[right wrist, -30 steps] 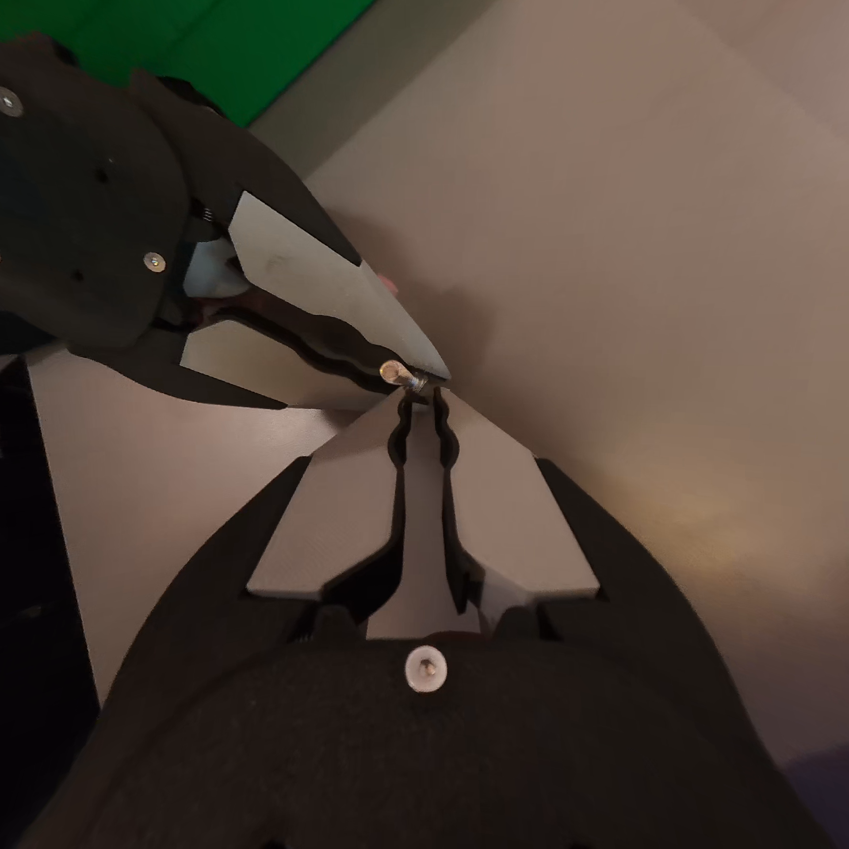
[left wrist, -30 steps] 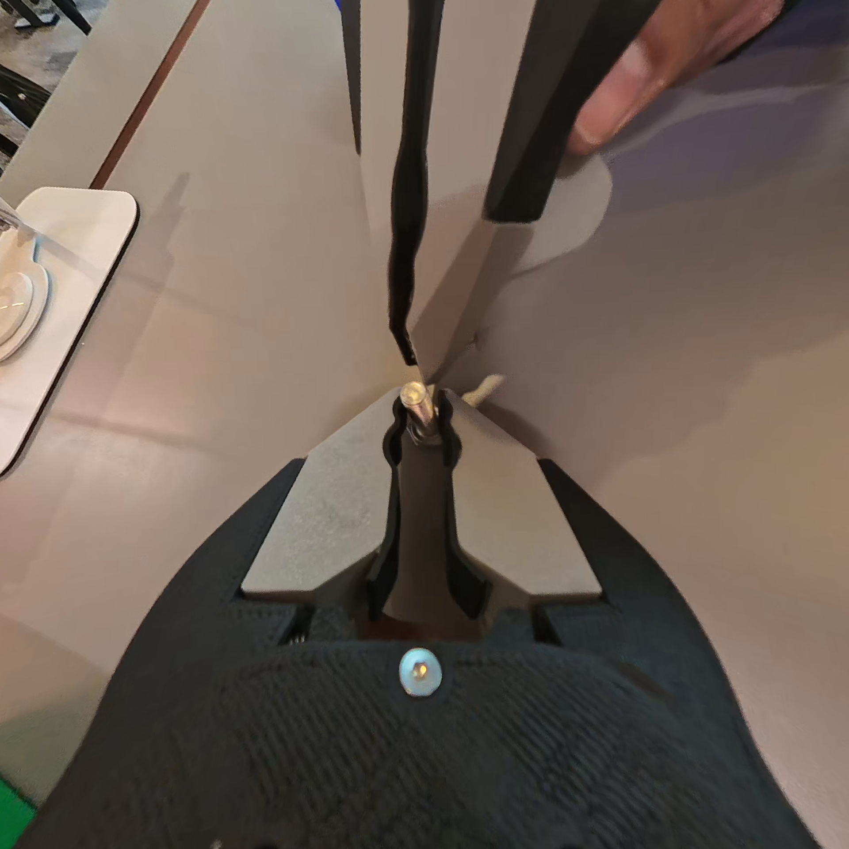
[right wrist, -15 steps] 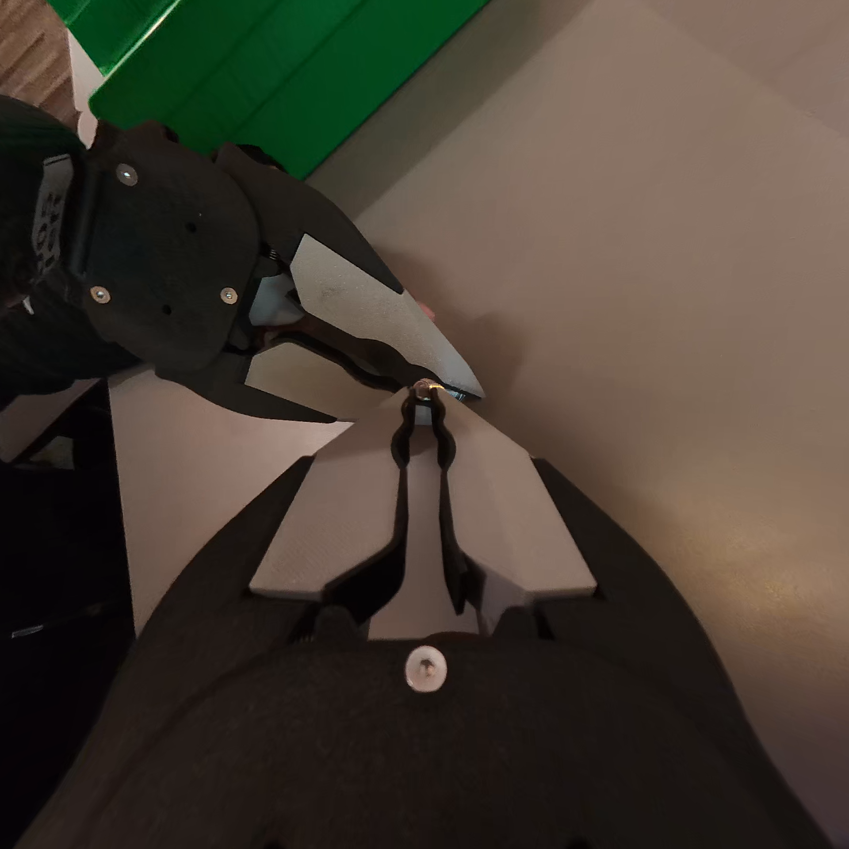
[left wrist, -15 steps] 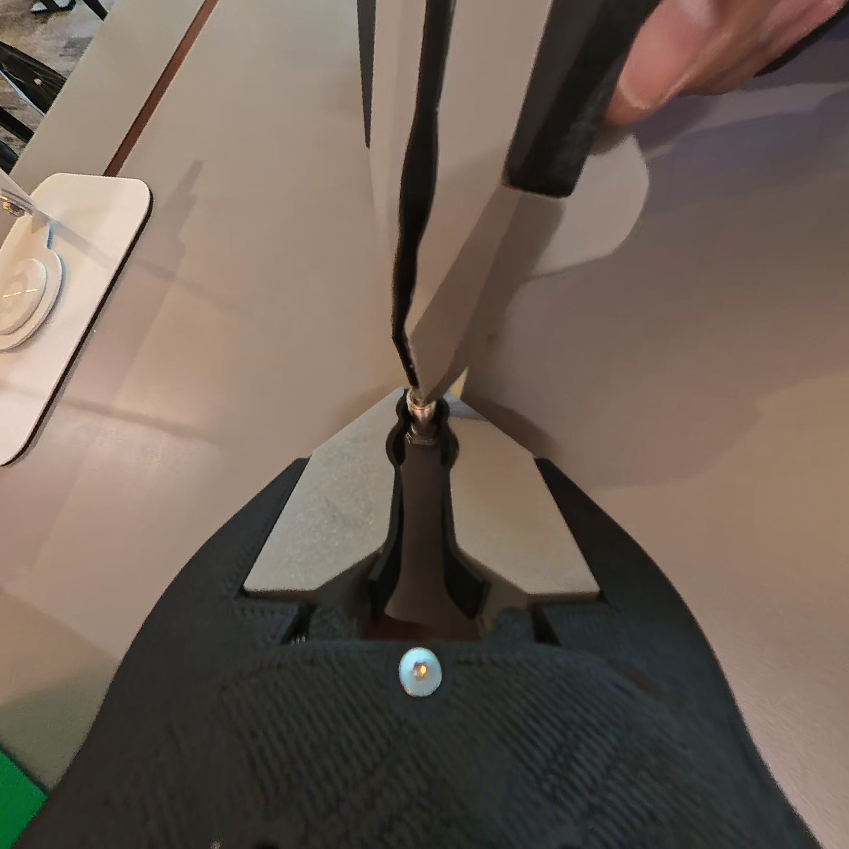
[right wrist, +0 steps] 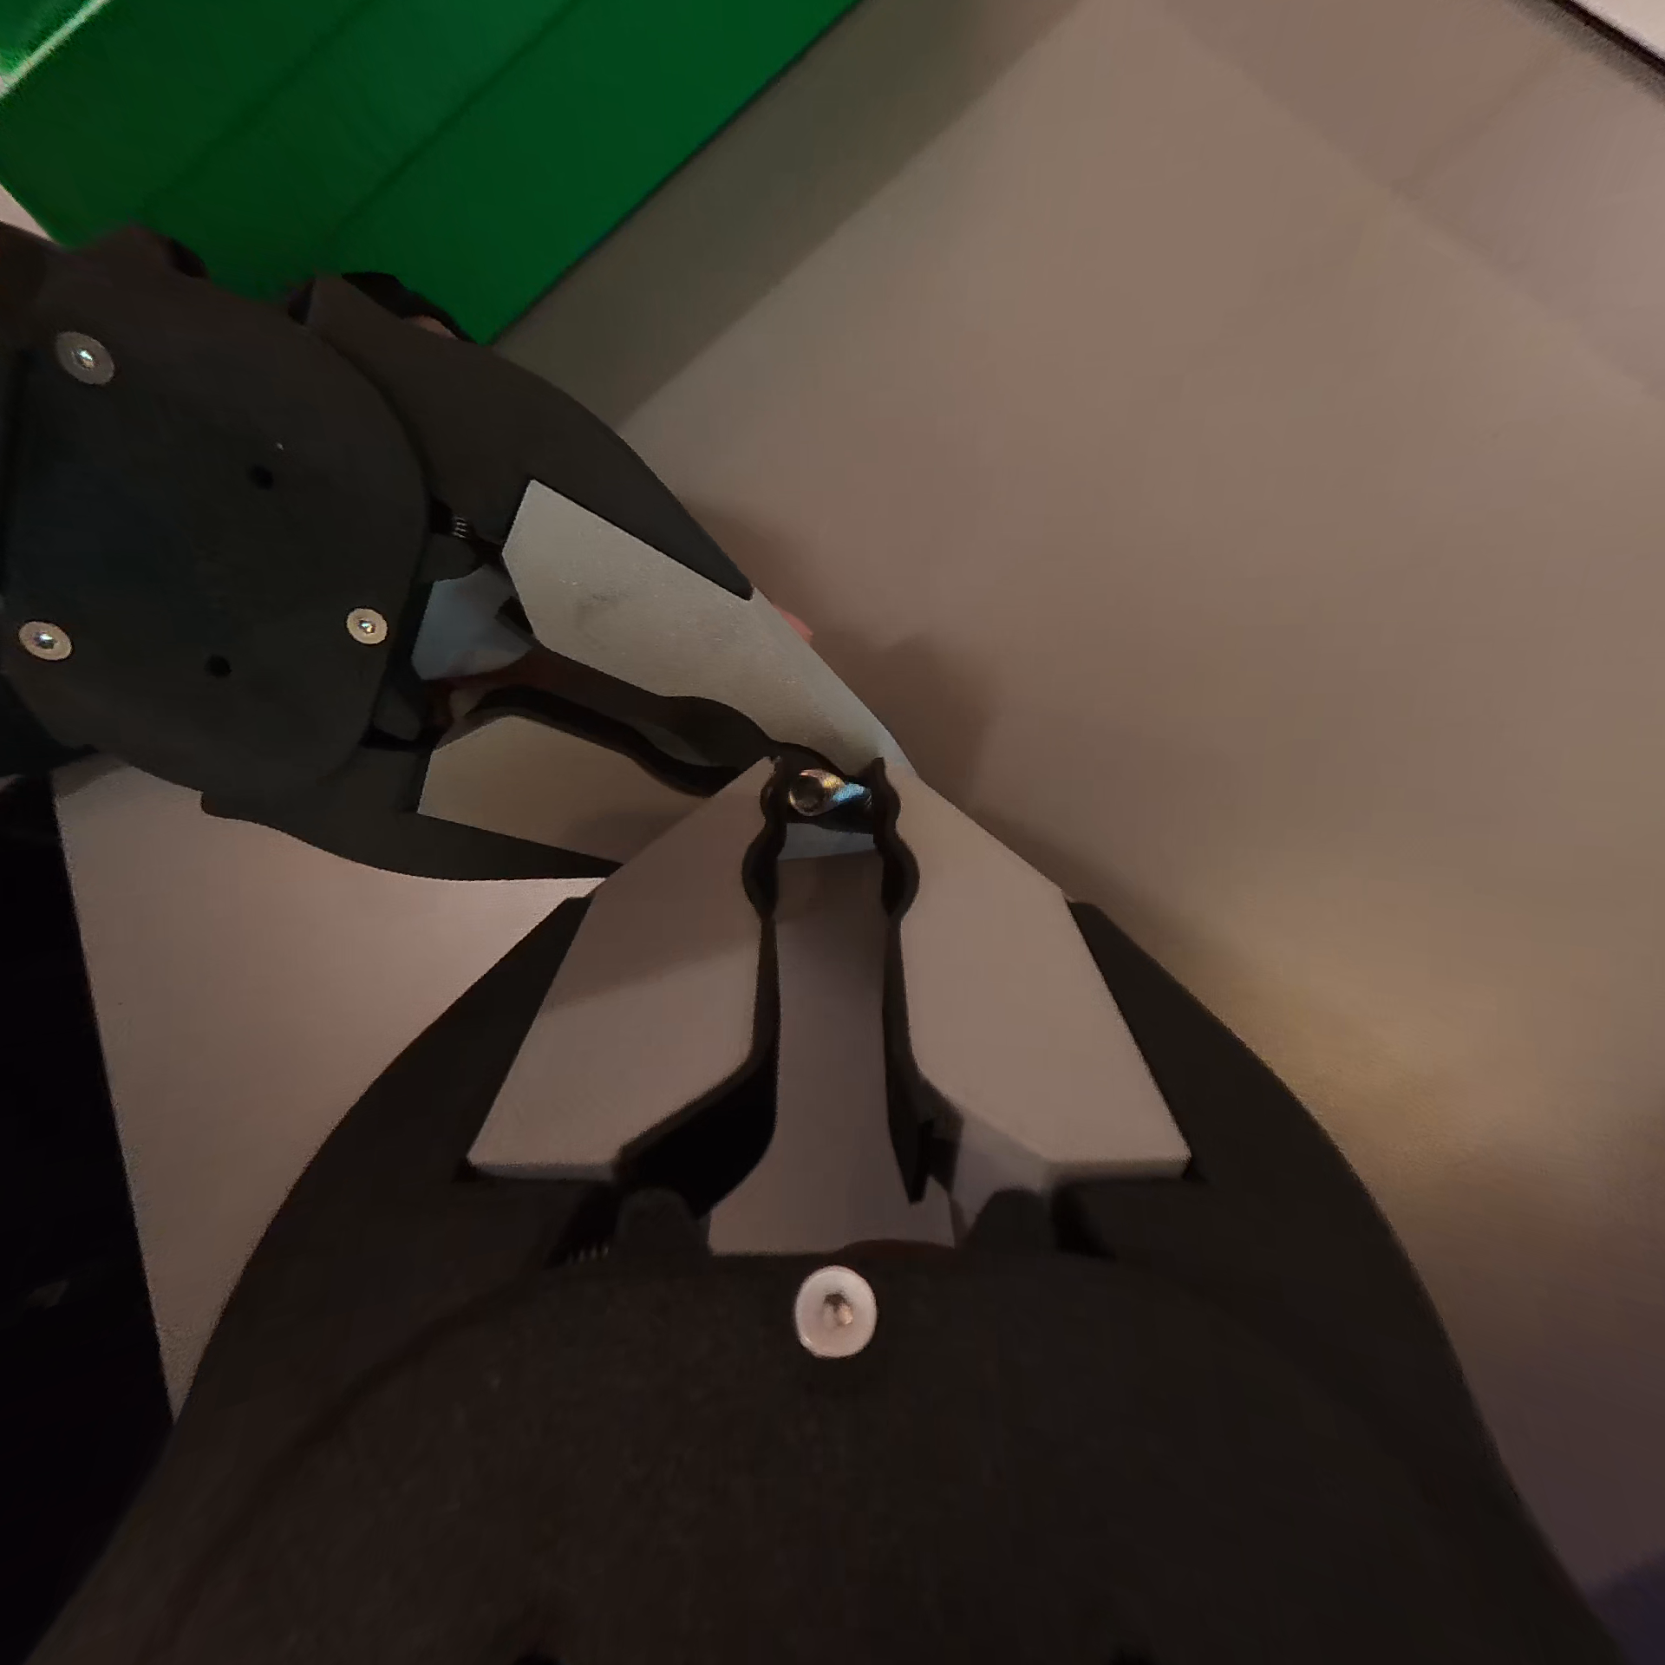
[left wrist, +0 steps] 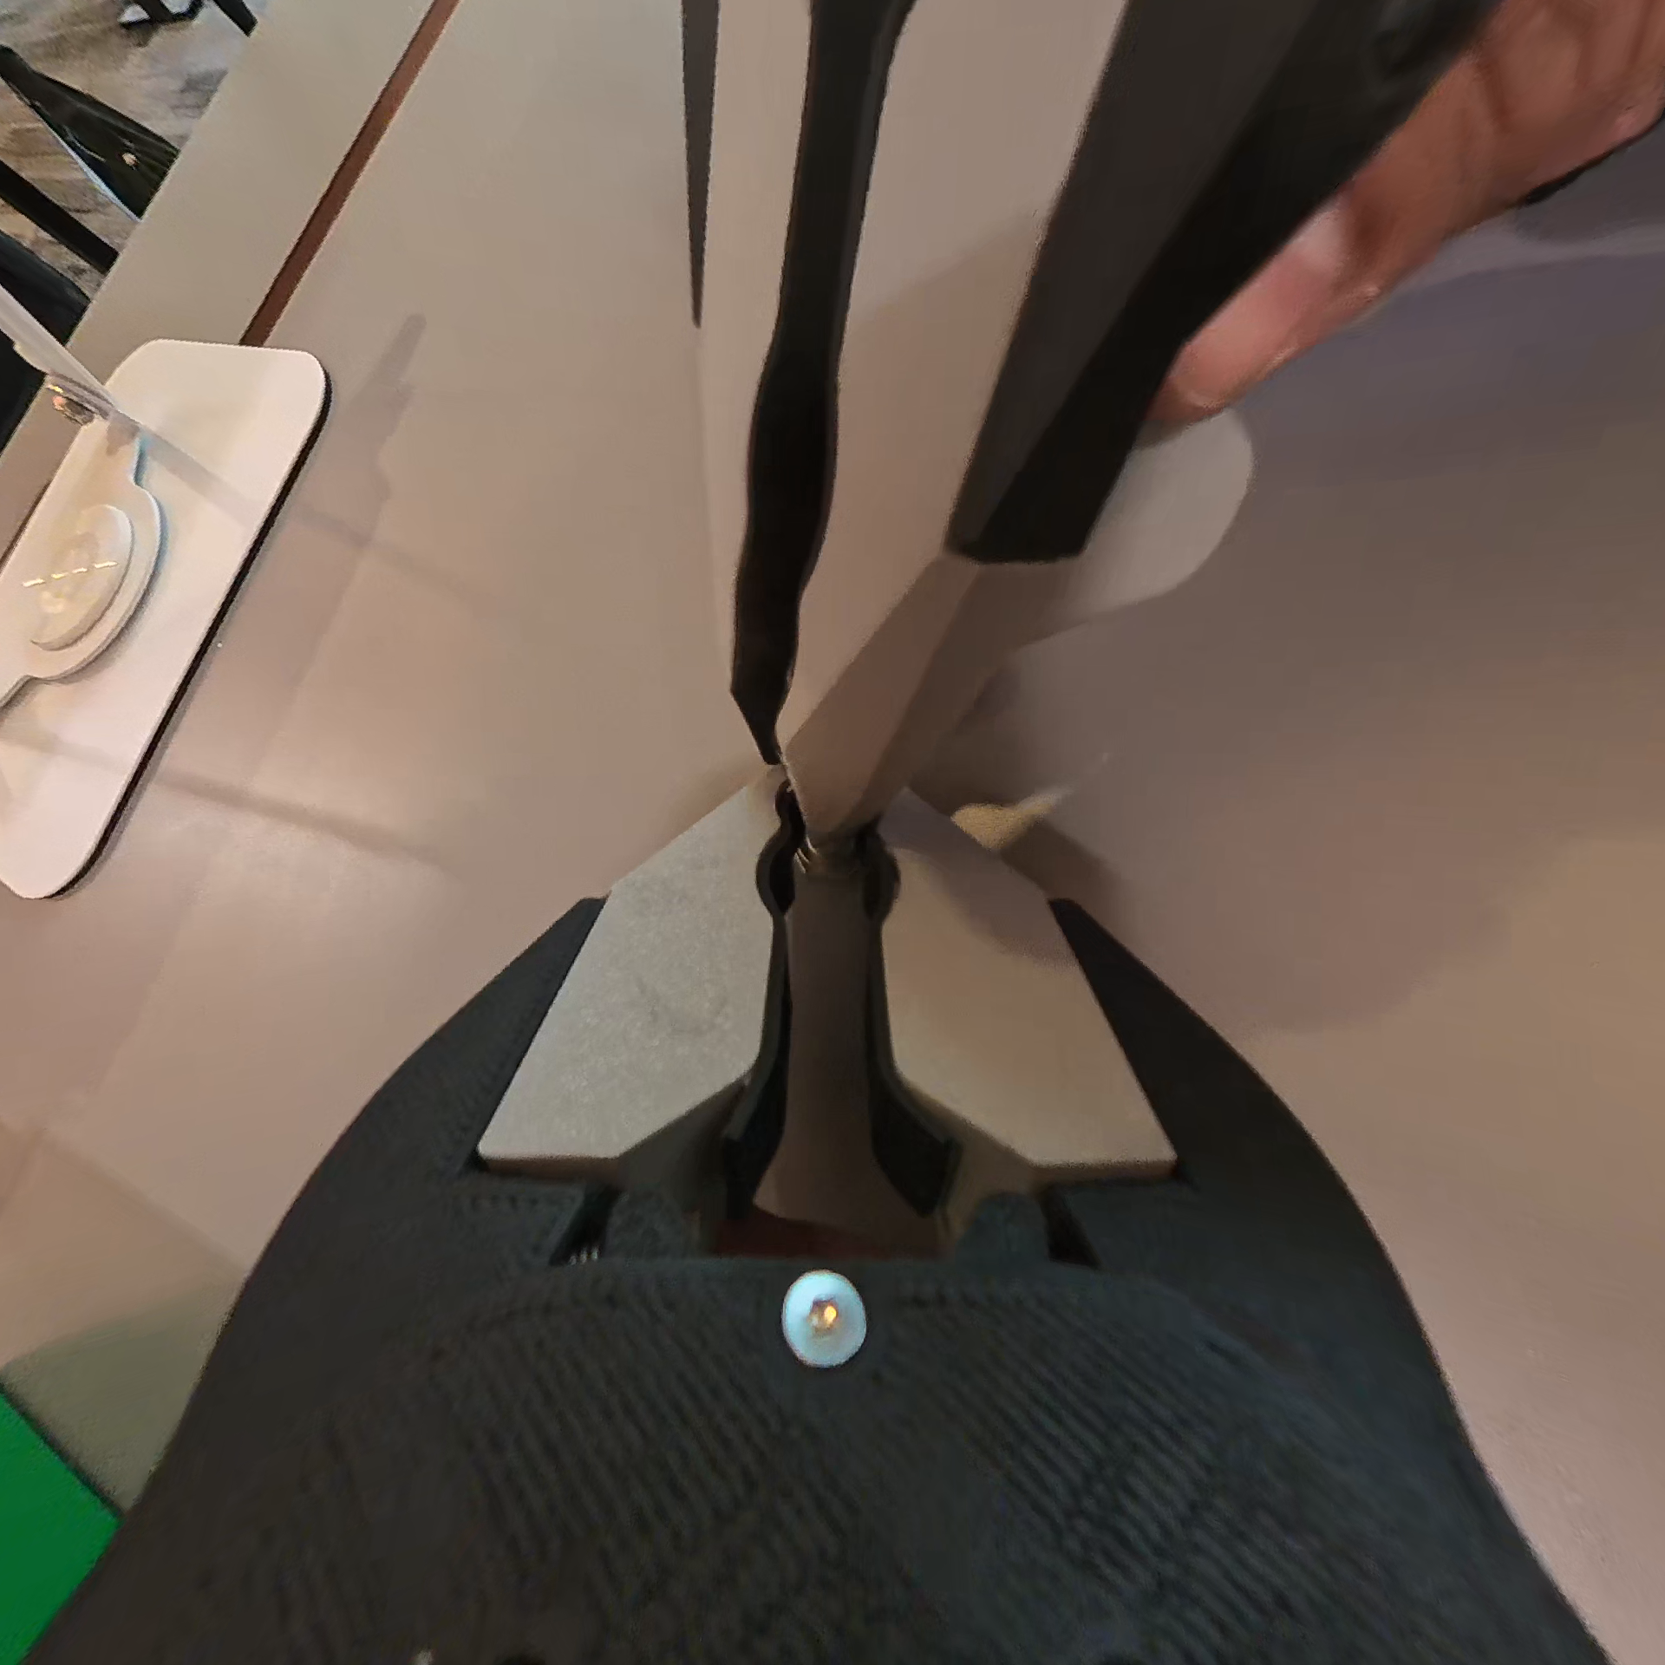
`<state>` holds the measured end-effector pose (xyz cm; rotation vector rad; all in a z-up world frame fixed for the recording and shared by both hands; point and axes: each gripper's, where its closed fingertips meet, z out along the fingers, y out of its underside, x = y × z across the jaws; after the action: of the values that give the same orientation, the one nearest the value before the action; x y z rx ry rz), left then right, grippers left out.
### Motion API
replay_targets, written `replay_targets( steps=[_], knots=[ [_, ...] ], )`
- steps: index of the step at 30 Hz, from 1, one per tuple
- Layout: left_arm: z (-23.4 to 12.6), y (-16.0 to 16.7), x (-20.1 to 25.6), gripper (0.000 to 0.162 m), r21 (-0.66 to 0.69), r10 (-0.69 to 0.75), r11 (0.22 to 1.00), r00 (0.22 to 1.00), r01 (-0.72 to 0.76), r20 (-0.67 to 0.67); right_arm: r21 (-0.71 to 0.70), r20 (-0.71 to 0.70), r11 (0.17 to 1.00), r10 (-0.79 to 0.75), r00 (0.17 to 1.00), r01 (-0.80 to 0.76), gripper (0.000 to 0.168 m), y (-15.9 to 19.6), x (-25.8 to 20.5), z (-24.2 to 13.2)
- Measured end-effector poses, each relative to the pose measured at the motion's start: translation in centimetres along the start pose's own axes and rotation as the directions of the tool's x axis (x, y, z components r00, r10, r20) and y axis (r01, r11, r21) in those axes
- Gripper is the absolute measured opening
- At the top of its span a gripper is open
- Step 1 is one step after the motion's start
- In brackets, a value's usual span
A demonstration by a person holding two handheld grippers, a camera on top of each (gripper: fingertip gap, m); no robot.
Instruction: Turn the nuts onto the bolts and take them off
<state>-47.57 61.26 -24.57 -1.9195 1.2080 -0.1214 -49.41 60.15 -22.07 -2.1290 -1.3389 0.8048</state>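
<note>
Left gripper [left wrist: 824,833] fingers clamp bolt [right wrist: 814,796], head seen only from right view, right gripper [right wrist: 824,797] fingers slightly apart around it

We are working tip to tip above the desk [left wrist: 1351,901] — the left gripper [left wrist: 829,842] and the right gripper [left wrist: 784,748] are meeting over the bolt [right wrist: 815,797], so nothing could pass between them. Toward the desk's left edge a white board [left wrist: 207,541] is lying flat, with a round white piece [left wrist: 81,577] on it — an obstacle for any low pass there. At the near left corner a green panel [right wrist: 360,135] is crowding in. The desk's right side is lying open, and the hand [left wrist: 1405,225] above it is taking up only the air.
</note>
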Motion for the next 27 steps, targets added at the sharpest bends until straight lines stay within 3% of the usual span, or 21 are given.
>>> replay_targets(
  steps=[4, 13, 27],
  knots=[
    [0.04, 0.03, -0.14, 0.008, -0.003, -0.008, 1.000, 1.000, 0.008, 0.008, -0.017, -0.012, 1.000, -0.006, 1.000, 0.006, 0.007, 0.29, 0.16, -0.09],
    [0.03, 0.02, -0.26, 0.009, -0.004, -0.006, 1.000, 1.000, 0.006, 0.021, -0.009, 0.011, 1.000, 0.022, 1.000, -0.022, 0.007, 0.31, 0.41, -0.29],
    [-0.14, -0.14, -0.67, 0.025, 0.014, 0.015, 1.000, 0.999, -0.016, 0.052, 0.017, 0.039, 0.999, 0.044, 0.998, -0.044, 0.007, -0.08, 0.34, -0.68]
  ],
)
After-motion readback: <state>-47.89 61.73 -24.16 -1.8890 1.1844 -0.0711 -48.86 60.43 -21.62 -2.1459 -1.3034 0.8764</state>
